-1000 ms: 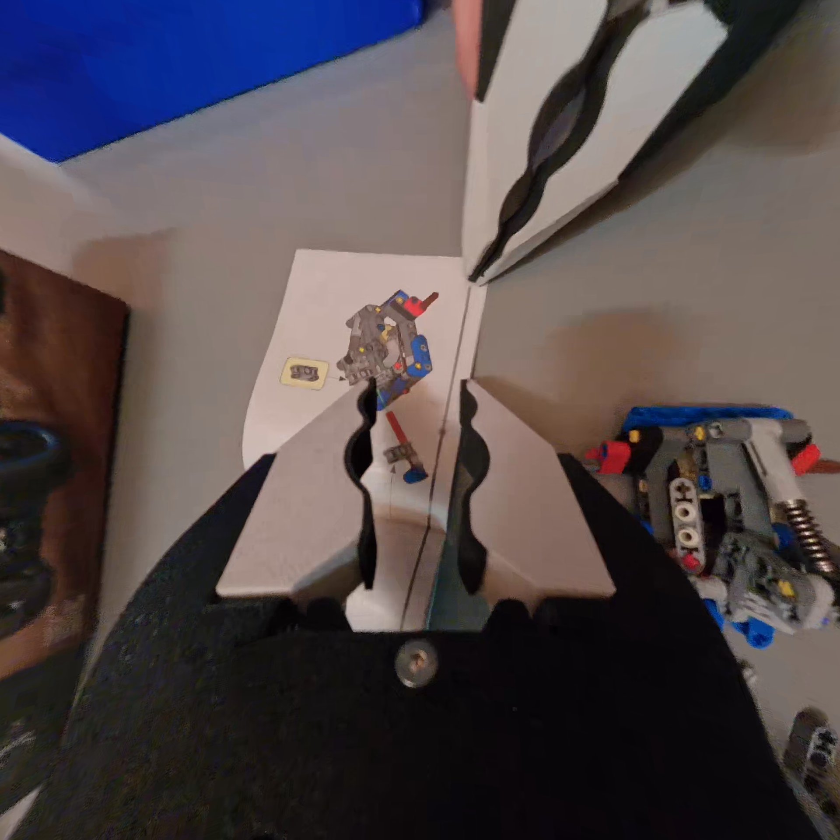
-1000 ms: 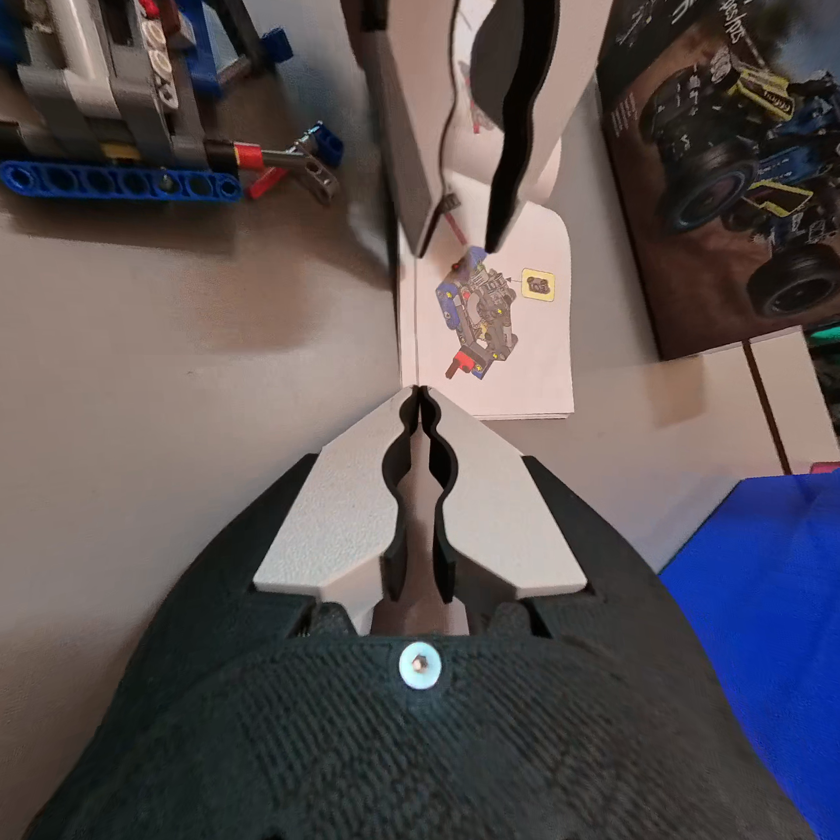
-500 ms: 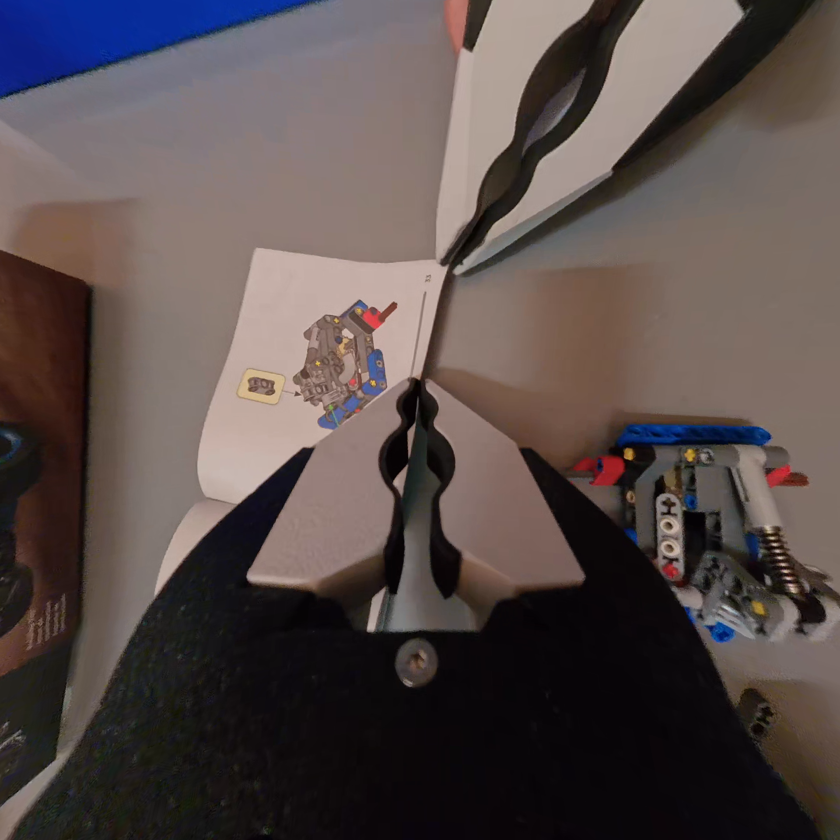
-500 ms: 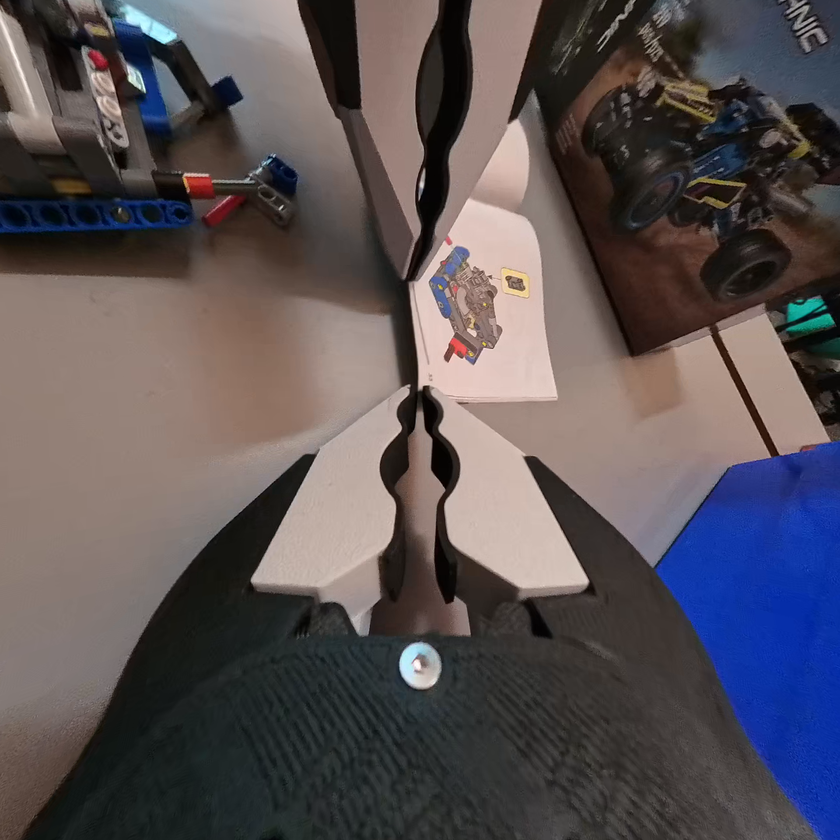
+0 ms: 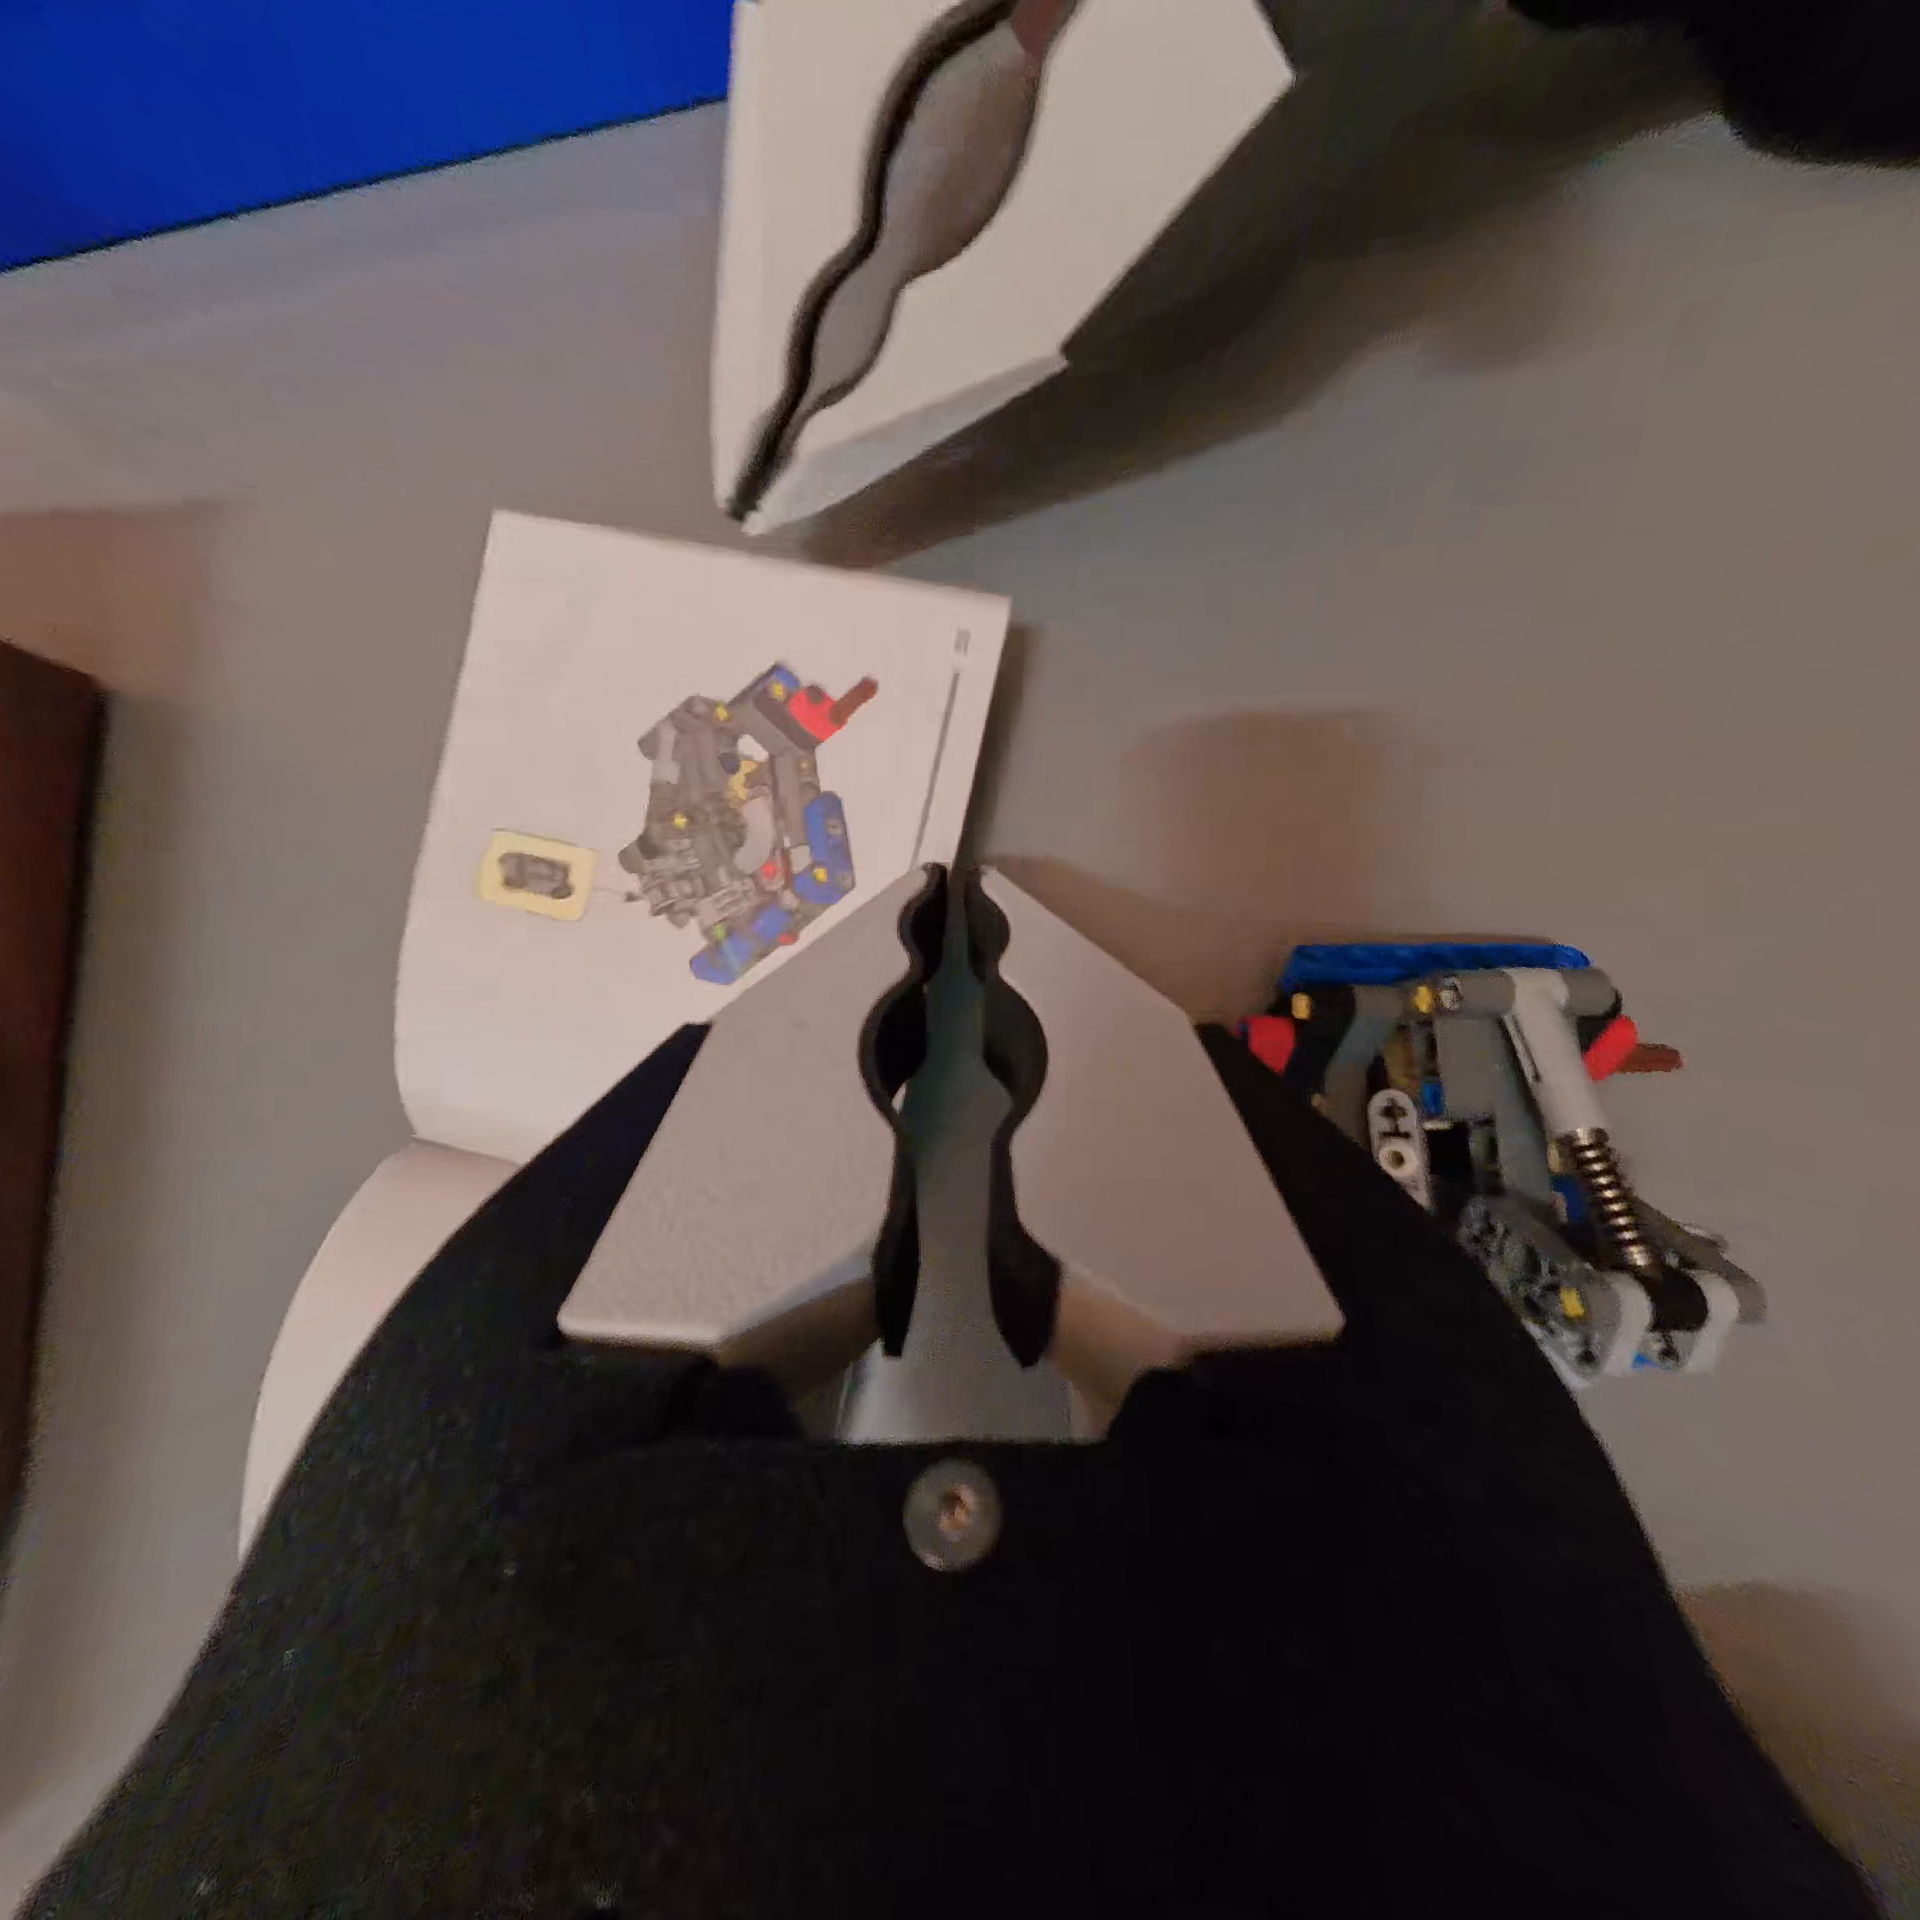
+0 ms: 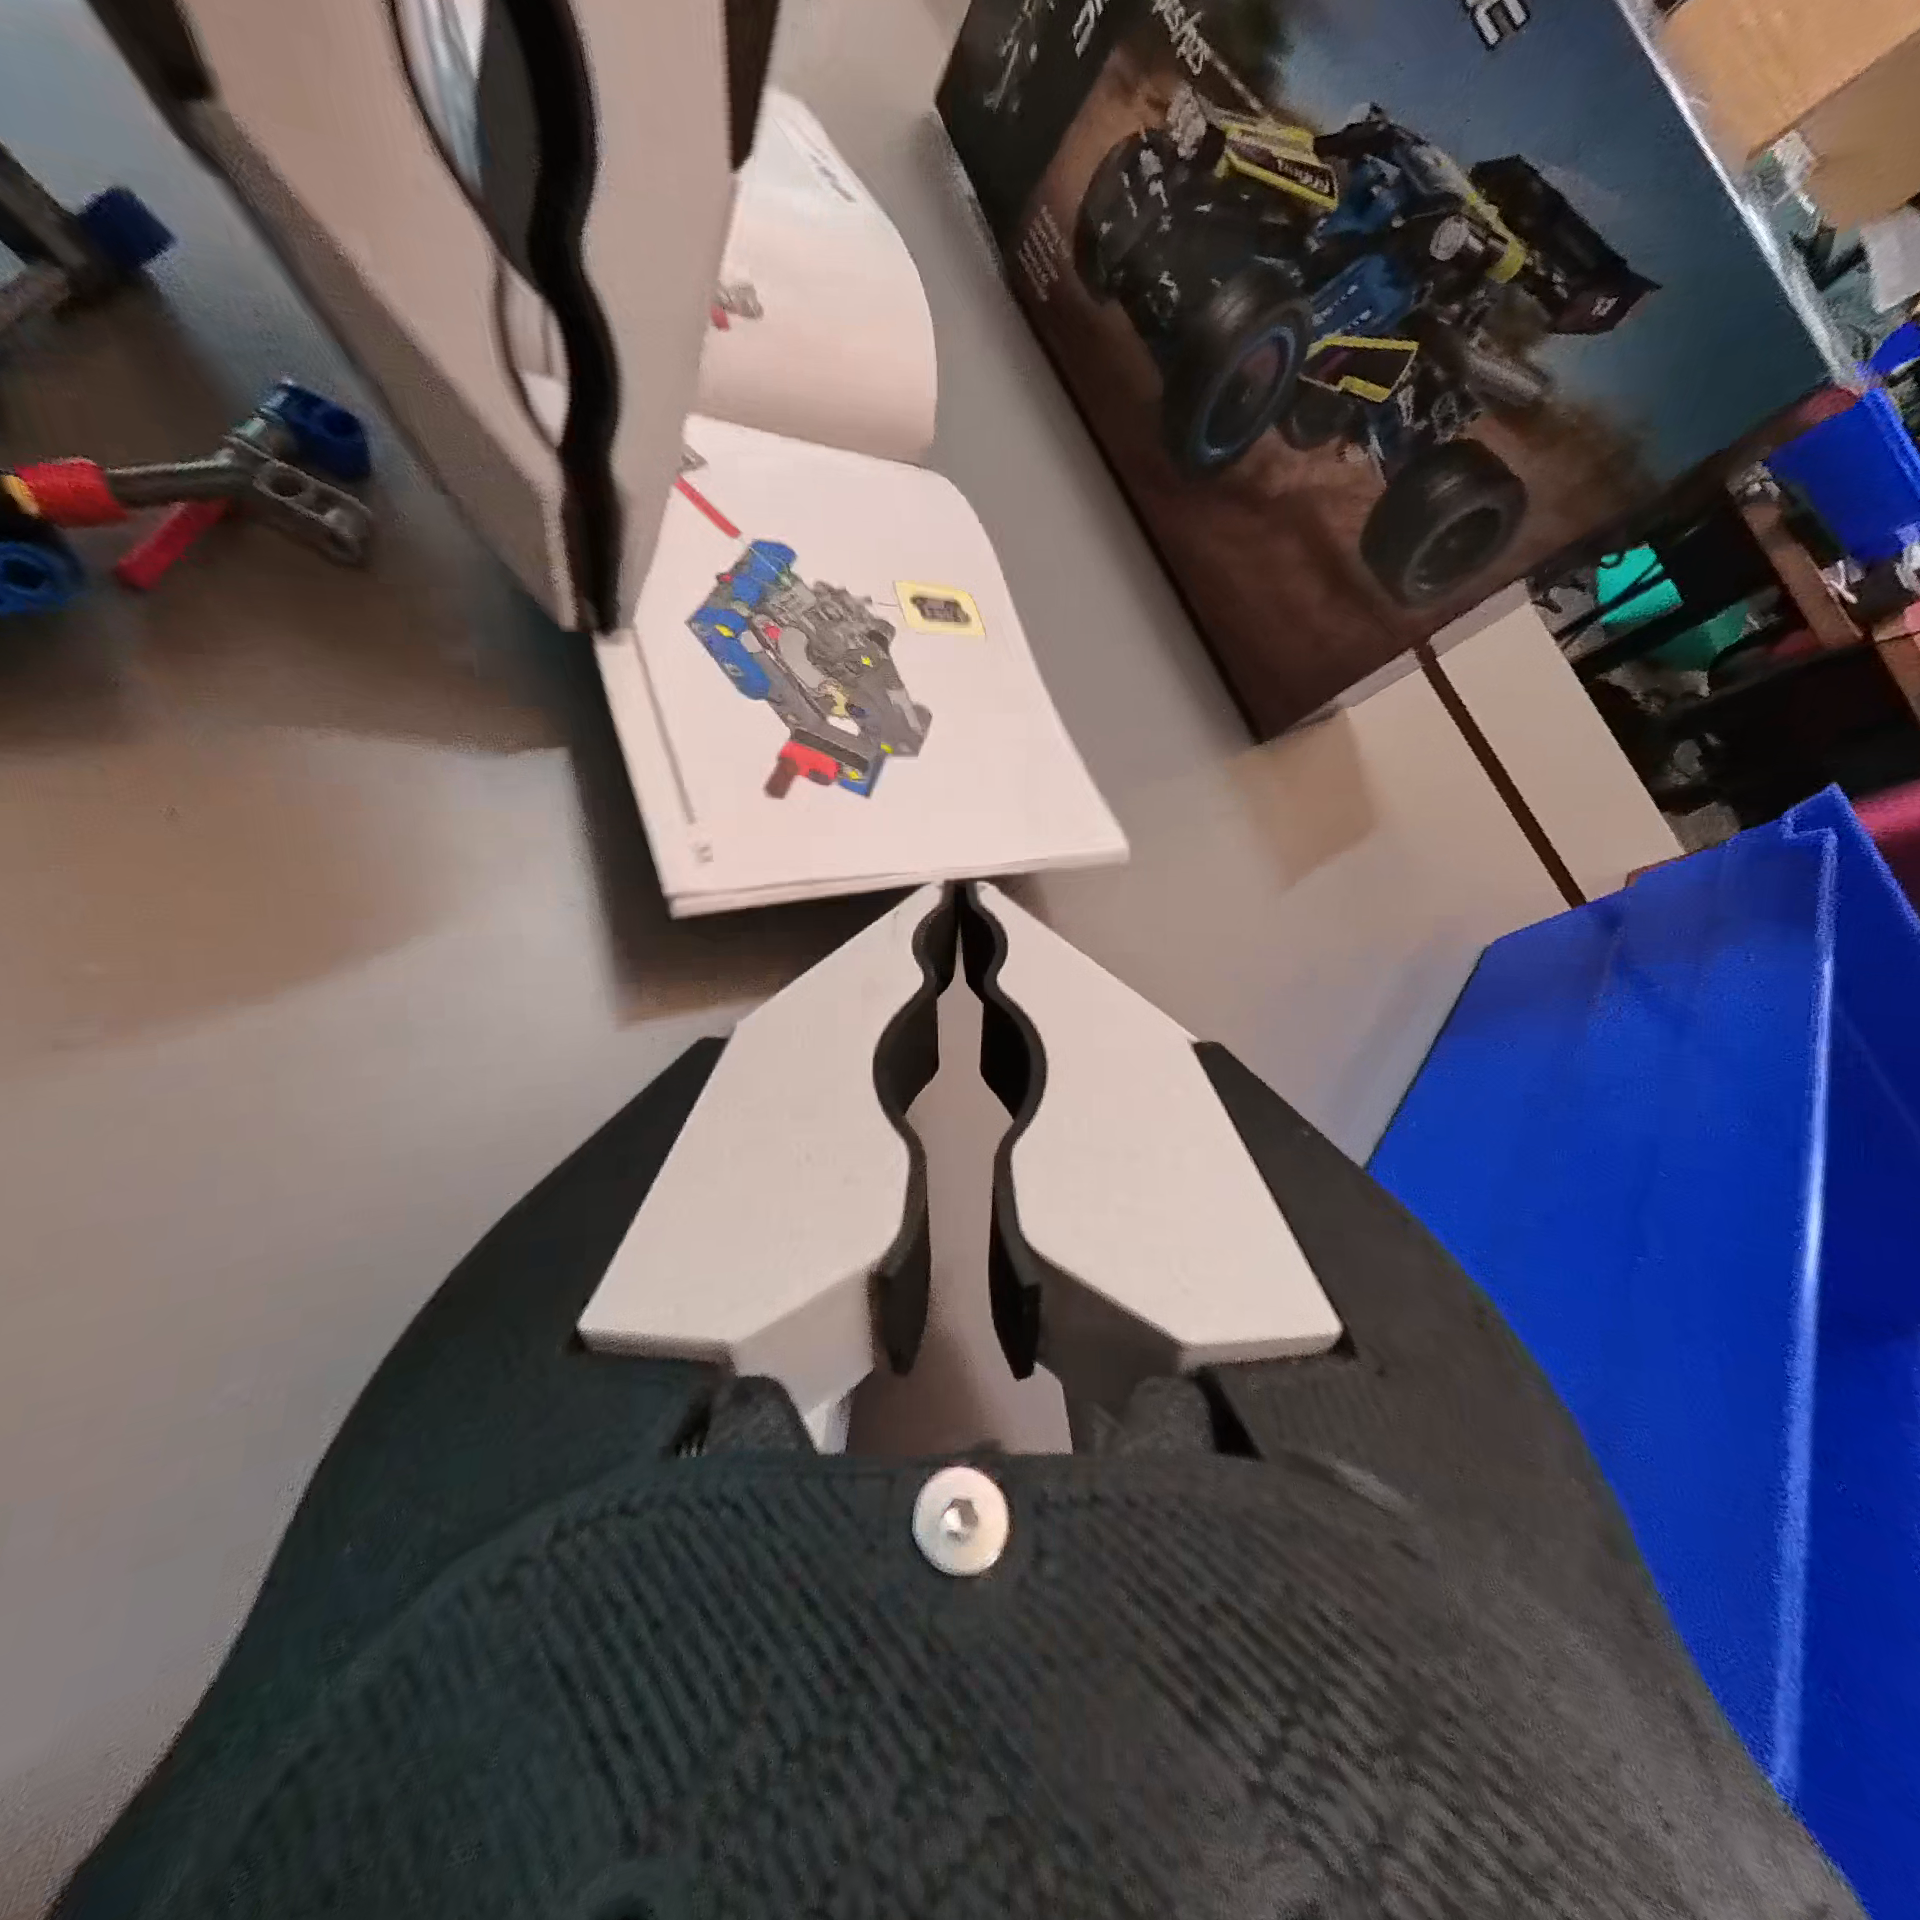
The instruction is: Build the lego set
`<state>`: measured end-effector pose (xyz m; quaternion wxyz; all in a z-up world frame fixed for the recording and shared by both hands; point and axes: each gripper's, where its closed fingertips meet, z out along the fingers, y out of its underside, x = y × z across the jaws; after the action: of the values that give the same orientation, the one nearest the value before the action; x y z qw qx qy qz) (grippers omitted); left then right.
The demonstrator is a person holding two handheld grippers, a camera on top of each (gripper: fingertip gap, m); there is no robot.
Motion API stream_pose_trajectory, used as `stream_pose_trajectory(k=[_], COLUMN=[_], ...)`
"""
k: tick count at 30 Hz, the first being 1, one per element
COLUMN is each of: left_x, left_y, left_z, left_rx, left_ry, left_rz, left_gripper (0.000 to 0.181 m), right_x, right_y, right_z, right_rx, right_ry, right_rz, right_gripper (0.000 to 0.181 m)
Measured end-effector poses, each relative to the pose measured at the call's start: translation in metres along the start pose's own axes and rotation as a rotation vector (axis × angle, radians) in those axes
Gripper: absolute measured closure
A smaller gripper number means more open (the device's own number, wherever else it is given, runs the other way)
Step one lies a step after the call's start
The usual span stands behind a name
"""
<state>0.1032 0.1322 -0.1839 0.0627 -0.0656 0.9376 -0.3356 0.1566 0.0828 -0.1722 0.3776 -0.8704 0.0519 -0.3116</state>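
The build is partway done, judging from how things lie on the grey table [image 5: 1558,644]. One subassembly [image 5: 1507,1132] is complete enough to stand as a unit: grey and white beams on a blue base beam, with red connectors and a coil spring, resting on the table just beside the left hand-held gripper [image 5: 951,883]. The instruction booklet [image 5: 582,790] lies open and flat on the table, well apart from the subassembly, and its visible page shows a grey, blue and red module with a small part call-out. Whether the subassembly corresponds to that printed step cannot be told. In the right wrist view, a loose grey connector with a blue end [image 6: 281,468] lies on the table beside a red pin [image 6: 166,545]; it appears to join a red-and-yellow piece at the picture's edge, and these read as parts not yet fitted. The set's box [image 6: 1351,343], printed with a finished off-road vehicle, stands beyond the far edge of the booklet; the pictured wheels and bodywork are not present in the built portion, so most of the model remains to be assembled. The left hand-held gripper has its fingers closed together over the booklet's edge; whether paper is pinched between them cannot be told. The right hand-held gripper [image 6: 956,899] is closed and holds nothing, its tip just beside the booklet's near edge. A blue bin [image 6: 1662,1195] sits to one side.
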Motion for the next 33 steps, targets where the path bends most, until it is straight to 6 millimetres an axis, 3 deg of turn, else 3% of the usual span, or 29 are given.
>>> stream_pose_trajectory(k=[3,5,7,12,23,27,33], left_x=[-0.009,-0.026,-0.037,-0.035,-0.039,-0.039,-0.038], left_y=[-0.012,-0.007,0.006,0.026,0.039,0.041,0.041], left_z=[-0.002,-0.003,-0.001,0.008,-0.002,-0.004,-0.004], left_rx=[0.052,0.016,-0.061,-0.139,-0.14,-0.132,-0.008], left_ry=[-0.021,-0.098,-0.154,-0.147,-0.223,-0.229,-0.167], left_rz=[0.003,0.002,0.044,0.097,0.049,0.02,-0.188], left_gripper=[0.181,0.181,0.181,0.181,0.181,0.181,0.181], right_x=[0.007,0.002,-0.012,-0.051,-0.049,-0.038,-0.042], right_y=[0.002,0.002,0.003,-0.004,-0.001,0.006,0.002], right_z=[0.0,0.001,0.003,0.005,0.005,0.006,0.006], right_rx=[-0.011,-0.009,-0.012,0.018,0.017,-0.007,0.007], right_ry=[0.026,0.003,-0.059,-0.191,-0.133,-0.058,-0.089], right_rz=[0.02,0.021,-0.02,-0.212,-0.26,-0.299,-0.305], right_gripper=[0.181,0.181,0.181,0.181,0.181,0.181,0.181])
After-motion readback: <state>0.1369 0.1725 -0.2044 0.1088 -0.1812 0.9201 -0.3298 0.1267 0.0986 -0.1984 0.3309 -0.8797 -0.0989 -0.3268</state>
